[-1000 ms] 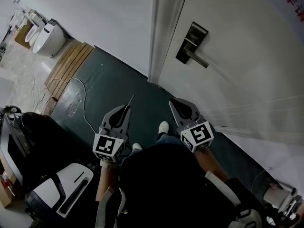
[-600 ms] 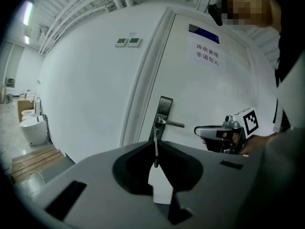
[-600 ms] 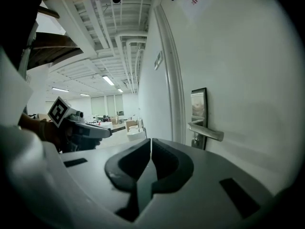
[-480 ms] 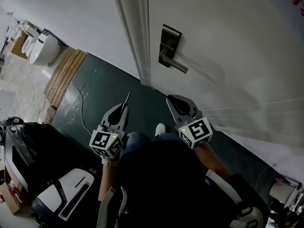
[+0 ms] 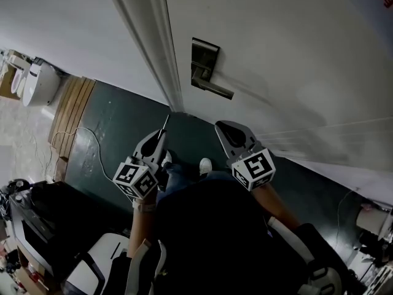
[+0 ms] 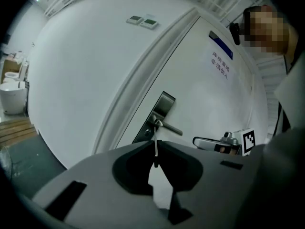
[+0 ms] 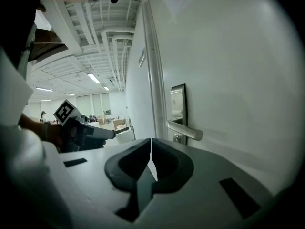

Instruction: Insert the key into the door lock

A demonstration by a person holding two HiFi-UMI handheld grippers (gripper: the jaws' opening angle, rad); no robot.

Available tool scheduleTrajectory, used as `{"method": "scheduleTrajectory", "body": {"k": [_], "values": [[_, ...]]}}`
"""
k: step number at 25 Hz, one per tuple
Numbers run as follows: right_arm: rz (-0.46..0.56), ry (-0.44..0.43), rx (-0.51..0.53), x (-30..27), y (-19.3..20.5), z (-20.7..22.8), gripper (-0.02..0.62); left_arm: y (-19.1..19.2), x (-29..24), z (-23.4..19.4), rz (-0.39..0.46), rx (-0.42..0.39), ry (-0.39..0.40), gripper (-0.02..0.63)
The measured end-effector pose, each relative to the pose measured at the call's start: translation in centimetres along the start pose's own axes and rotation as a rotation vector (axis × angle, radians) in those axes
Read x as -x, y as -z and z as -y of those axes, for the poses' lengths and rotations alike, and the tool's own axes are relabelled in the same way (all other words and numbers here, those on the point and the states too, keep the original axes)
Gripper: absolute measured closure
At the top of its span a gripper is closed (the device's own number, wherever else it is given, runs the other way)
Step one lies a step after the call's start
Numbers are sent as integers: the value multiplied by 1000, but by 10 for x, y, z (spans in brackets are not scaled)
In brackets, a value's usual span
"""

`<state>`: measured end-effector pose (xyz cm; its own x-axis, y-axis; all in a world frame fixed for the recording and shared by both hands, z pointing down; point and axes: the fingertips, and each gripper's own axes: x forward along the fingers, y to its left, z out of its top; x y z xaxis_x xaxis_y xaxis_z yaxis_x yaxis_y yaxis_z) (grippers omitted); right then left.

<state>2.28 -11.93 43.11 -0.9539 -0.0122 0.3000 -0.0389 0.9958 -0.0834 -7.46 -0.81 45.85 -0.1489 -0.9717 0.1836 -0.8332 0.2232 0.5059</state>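
At your far left stands what looks like a white toilet [image 5: 38, 83]. Wooden slats [image 5: 70, 107] lie just beside it, and a pale cable [image 5: 93, 140] trails over the dark green floor [image 5: 130, 112].

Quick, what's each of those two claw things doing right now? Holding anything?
Left gripper: closed on the key.
Right gripper: closed, holding nothing.

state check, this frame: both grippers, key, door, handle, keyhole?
left gripper: shut on the key
right gripper: shut, nothing between the jaws
key: held, sticking out past the jaws, not yet in the lock
door: looks closed against its frame
handle: level, not pressed
keyhole: empty
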Motion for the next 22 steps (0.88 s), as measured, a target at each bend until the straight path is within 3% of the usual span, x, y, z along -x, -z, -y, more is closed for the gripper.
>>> {"method": "scheduleTrajectory", "body": {"k": [15,22], "values": [[-20,269,-111,-20,-6,11,578,-7,-71,-39,-97,318,277,578],[-54,376,-127,-13,-1,8,578,1,-94,-47,-141,479,365,578]]}}
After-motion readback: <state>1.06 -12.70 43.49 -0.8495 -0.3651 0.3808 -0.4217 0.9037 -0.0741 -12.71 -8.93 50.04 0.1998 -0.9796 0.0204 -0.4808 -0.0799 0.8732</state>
